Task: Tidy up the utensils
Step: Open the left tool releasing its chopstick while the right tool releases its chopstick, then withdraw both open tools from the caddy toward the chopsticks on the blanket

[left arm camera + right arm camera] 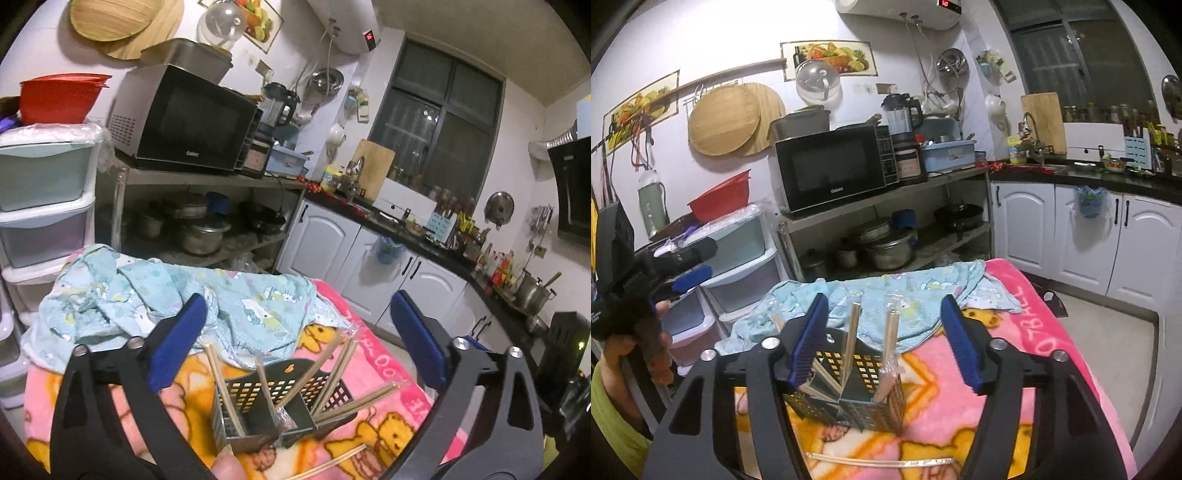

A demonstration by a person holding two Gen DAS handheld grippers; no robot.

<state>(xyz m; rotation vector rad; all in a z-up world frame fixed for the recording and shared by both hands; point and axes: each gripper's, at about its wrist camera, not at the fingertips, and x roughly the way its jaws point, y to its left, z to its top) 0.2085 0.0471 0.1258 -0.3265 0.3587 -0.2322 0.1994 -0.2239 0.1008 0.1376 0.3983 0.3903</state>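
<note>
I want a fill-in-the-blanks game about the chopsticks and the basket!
1. The chopsticks stand in a dark perforated utensil ____.
2. Both grippers, left gripper and right gripper, have their jaws ____.
3. One wrapped pair of chopsticks lies flat on the ____ cartoon blanket.
4. Behind the holder lies a crumpled light ____ cloth.

Missing words: holder; open; pink; blue

Both wrist views close above shared chopstick holder point(280, 402), facing kitchen wall
</note>
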